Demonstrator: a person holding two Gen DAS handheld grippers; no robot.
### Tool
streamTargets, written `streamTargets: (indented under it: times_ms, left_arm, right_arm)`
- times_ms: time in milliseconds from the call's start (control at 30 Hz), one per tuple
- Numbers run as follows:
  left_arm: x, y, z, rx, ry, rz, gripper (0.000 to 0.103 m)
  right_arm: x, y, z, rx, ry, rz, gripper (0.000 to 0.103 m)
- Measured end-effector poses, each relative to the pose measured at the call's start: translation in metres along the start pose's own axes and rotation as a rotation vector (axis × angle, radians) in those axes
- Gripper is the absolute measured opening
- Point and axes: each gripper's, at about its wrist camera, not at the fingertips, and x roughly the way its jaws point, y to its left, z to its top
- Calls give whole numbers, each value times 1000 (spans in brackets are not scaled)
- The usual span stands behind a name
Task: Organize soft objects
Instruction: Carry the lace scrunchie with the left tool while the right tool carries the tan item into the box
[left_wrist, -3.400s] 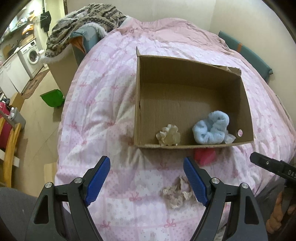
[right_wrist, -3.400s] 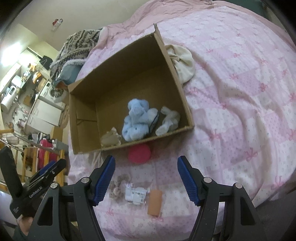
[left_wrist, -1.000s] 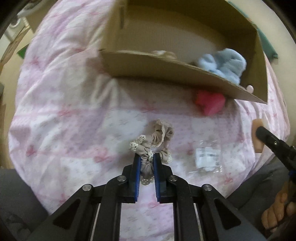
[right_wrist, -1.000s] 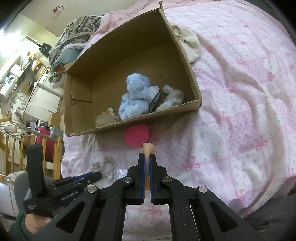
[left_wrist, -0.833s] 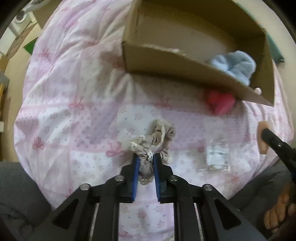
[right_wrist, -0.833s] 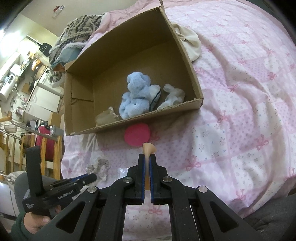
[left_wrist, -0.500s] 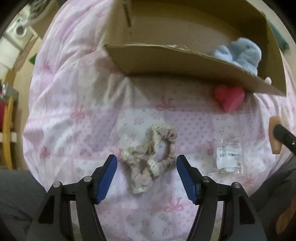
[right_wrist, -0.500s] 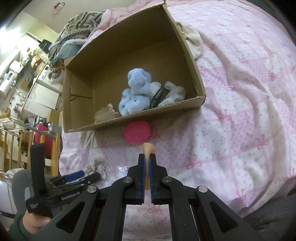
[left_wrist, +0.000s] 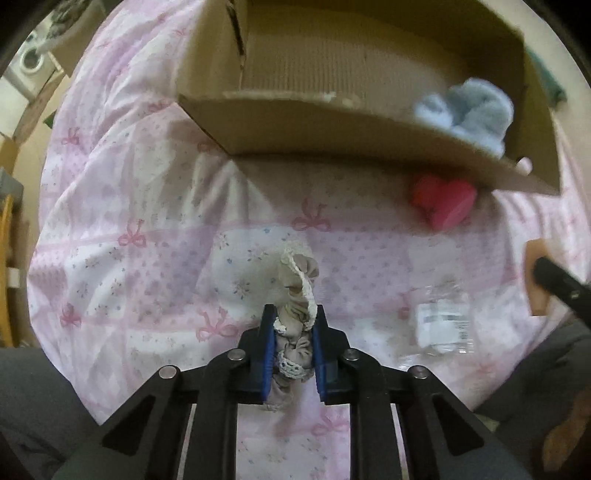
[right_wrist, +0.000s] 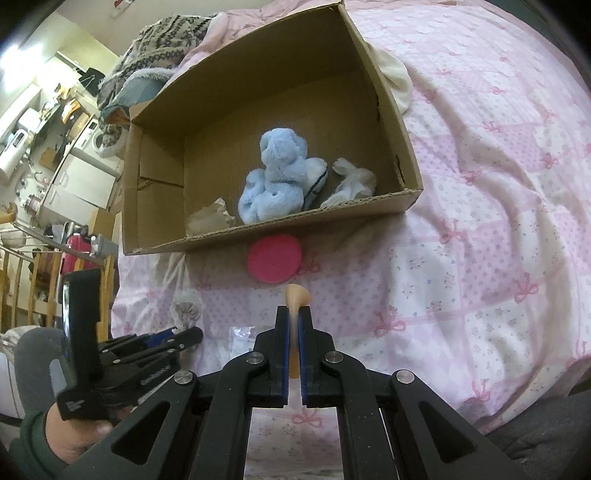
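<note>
Left tongs (left_wrist: 293, 321): pinching the scrunchie (left_wrist: 297, 291), its loop trailing forward toward the box (left_wrist: 332, 122).
Right tongs (right_wrist: 293, 328): pressed on a thin peach sponge (right_wrist: 295, 295), long axis along the fingers.
Bedspread (right_wrist: 480, 221): pink puff (right_wrist: 274, 259) touching the box's near wall.
Key relation: box lies straight ahead of both tongs, so each load must clear that near wall; neither looks clearly nearer.
Box contents: blue plush toy (right_wrist: 277, 177).

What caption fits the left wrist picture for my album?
Left tool squeezes a lacy scrunchie on the pink blanket, near the cardboard box.
</note>
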Motion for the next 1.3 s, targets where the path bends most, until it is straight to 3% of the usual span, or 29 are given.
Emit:
streamTargets:
  times_ms: [367, 500, 633, 800, 1033, 1167, 1300]
  left_arm:
    - [-45, 28, -10, -83, -125, -4, 16]
    - [-95, 27, -23, -93, -255, -12, 16]
    - [-133, 17, -19, -60, -367, 7, 16]
    - [-161, 1, 1, -43, -431, -14, 16]
    - [-170, -13, 36, -16, -493, -14, 16]
    - [-159, -23, 61, 54, -515, 37, 16]
    - [-143, -19, 86, 48, -526, 23, 16]
  right_arm:
    - [-5, 6, -3, -34, -9, 18, 6]
    - [-29, 19, -3, -67, -96, 88, 6]
    - [-58, 30, 1, -108, -175, 106, 6]
    - [-84, 34, 7, -121, -274, 128, 6]
    - [-104, 35, 33, -117, -332, 130, 6]
    - [-105, 28, 54, -122, -361, 103, 6]
    - [-94, 16, 70, -122, -382, 44, 6]
